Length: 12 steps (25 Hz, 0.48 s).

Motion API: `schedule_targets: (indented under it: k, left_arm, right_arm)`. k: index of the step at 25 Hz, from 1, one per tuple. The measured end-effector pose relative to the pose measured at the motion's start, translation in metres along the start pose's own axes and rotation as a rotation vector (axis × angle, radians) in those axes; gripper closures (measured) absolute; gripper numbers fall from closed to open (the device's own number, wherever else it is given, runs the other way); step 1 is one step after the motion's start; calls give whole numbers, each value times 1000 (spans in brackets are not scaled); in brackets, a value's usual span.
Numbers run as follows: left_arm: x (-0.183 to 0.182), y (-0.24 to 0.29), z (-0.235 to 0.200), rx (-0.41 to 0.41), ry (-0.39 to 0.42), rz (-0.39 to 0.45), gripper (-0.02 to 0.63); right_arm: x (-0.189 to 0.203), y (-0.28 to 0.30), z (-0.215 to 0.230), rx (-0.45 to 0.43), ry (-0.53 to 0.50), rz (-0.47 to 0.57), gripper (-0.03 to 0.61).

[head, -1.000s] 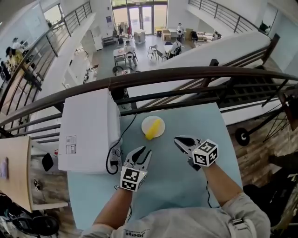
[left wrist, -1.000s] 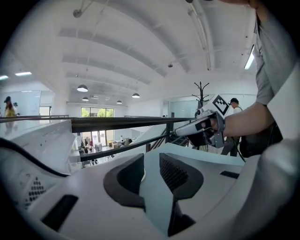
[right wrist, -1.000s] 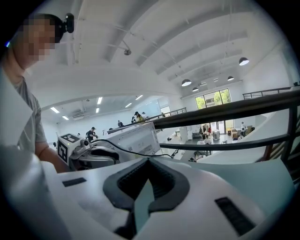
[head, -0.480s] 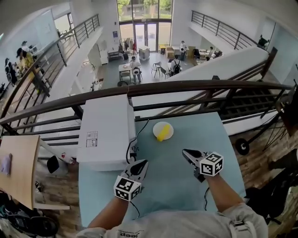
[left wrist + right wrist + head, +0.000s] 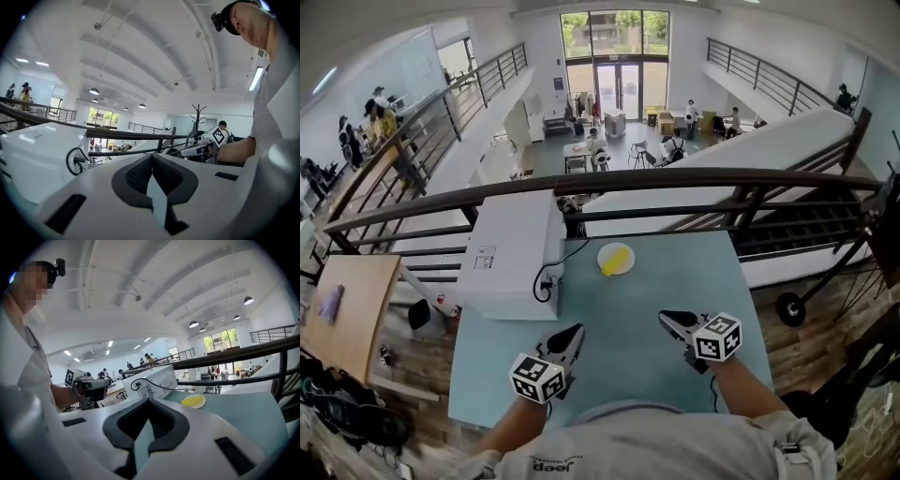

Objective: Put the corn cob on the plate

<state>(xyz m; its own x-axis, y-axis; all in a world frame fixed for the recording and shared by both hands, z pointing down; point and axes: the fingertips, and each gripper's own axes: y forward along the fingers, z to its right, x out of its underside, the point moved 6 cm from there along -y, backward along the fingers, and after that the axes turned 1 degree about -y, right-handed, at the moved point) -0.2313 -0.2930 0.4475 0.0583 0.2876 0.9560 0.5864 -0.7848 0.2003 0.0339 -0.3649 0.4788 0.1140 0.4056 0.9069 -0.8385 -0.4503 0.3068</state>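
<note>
Though both shut, two tools (image 5: 574, 330) (image 5: 664, 317) — one corn cob (image 5: 616, 261), one plate (image 5: 607, 250).

Mezzanine of a big open-plan office building. A pale blue table (image 5: 628, 323) is standing against a dark railing (image 5: 675, 178), which is overlooking a lower floor (image 5: 546, 159) where people (image 5: 677, 145) are sitting at desks (image 5: 578, 150). Far off, glass doors (image 5: 617, 89) are letting in daylight; round lamps (image 5: 94, 91) are hanging from a ribbed ceiling (image 5: 140, 51).

Head view: steeply down over table (image 5: 619, 319). Gripper views: low, near level across it. All share white box (image 5: 511, 253).
</note>
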Motion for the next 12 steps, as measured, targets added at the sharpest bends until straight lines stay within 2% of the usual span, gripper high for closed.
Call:
schedule_targets:
  k: [7,12]
  left_arm:
    - [-8,-13,72,-43,-14,33,594]
    - [-21,-36,69,-31,47,47,594]
  right_arm:
    - [17,-55,-7,-86,-21,1,561]
    - [9,-58,-24,-82,-39,31,561]
